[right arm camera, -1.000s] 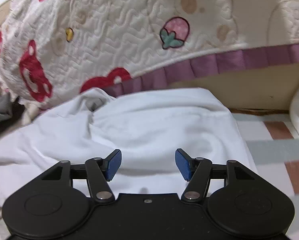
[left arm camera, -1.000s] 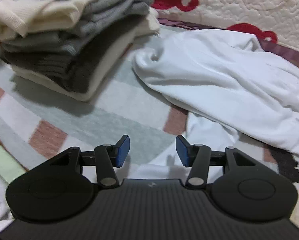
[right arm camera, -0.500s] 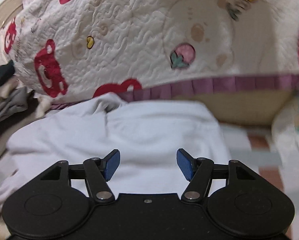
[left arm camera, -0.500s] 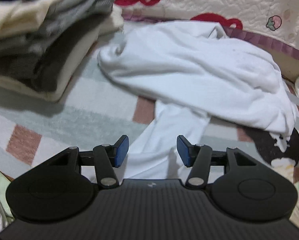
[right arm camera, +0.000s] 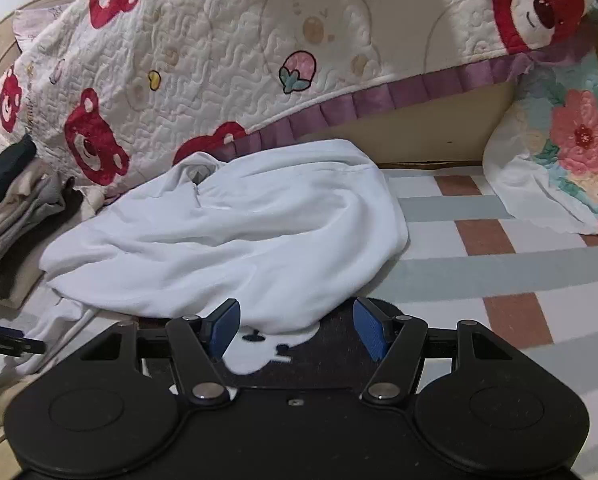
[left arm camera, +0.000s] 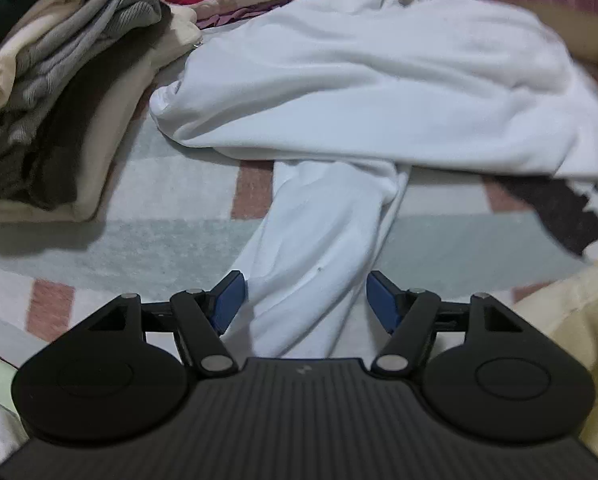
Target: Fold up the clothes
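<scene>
Left claw (left arm camera: pixel 305 300) is opening around the white garment's (left arm camera: pixel 379 92) sleeve (left arm camera: pixel 319 240), gripping nothing, while right claw (right arm camera: pixel 295 326) gapes empty near its hem.

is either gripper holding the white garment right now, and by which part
Nothing is held. The left gripper is opening, its pads either side of the white garment's sleeve without pressing it. The right gripper is open and empty.

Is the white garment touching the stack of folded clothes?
Apart. Left wrist view: checked blanket shows between white garment and stack of folded clothes.
</scene>
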A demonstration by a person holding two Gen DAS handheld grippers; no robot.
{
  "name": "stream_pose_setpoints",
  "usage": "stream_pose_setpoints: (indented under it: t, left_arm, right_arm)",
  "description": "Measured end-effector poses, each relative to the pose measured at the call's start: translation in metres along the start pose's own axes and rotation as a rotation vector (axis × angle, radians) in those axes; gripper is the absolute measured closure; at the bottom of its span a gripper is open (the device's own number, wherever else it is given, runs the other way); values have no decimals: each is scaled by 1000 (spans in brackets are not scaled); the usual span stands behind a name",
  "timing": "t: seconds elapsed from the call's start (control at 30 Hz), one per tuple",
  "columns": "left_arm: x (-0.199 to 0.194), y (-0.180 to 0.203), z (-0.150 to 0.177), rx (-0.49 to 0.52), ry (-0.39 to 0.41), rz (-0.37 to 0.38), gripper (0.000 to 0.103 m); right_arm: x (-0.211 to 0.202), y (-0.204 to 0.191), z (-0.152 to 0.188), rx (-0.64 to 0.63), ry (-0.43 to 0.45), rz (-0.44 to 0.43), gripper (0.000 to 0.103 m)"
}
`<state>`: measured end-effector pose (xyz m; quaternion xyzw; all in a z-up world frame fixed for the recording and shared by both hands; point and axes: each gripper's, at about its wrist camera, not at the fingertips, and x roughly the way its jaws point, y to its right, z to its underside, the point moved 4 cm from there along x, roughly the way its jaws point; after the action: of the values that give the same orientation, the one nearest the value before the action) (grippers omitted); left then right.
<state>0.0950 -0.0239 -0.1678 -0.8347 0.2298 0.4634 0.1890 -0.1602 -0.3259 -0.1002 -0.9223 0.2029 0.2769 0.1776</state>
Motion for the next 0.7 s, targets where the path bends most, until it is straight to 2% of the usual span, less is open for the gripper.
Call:
stream_pose_setpoints:
  t: [0.1,0.17,0.2,0.27,0.33,0.4,0.43,0.47,0.57,0.7]
  left_arm:
    - [8,0,9,54,-20,-57,29]
    - [10,-6,11,65,19,-106,13]
    - [11,-9,11,69,41,-131,9]
    - [15,-20,7,17,42,-140,7]
    - [17,-33,6,-76,23,-91,16]
    - [19,-42,7,-154,12,-17,52]
    - [18,-44,7,-181,13,28,63]
    - [14,-46,4,-190,26,31,91]
    - [-7,-49,-9,-214,97,13,94]
    - [-77,-70,-48,-259,358,9,94]
  right_arm:
    - [-11,-7,3,-42,-14,4,35]
    - [-21,-12,1,-73,-18,-1,35]
    - [-27,-15,-1,-87,-17,-9,35]
    - [-35,-25,-10,-143,-59,-40,35]
    - [-35,-34,-16,-257,-114,-48,36]
    - [-28,-38,-18,-381,-147,-10,35]
    - [-20,-36,-17,-412,-169,11,35]
    - [-12,-34,-17,-440,-190,31,35]
    - [21,-15,-11,-398,-251,65,35]
    - [63,11,-1,-309,-288,63,35]
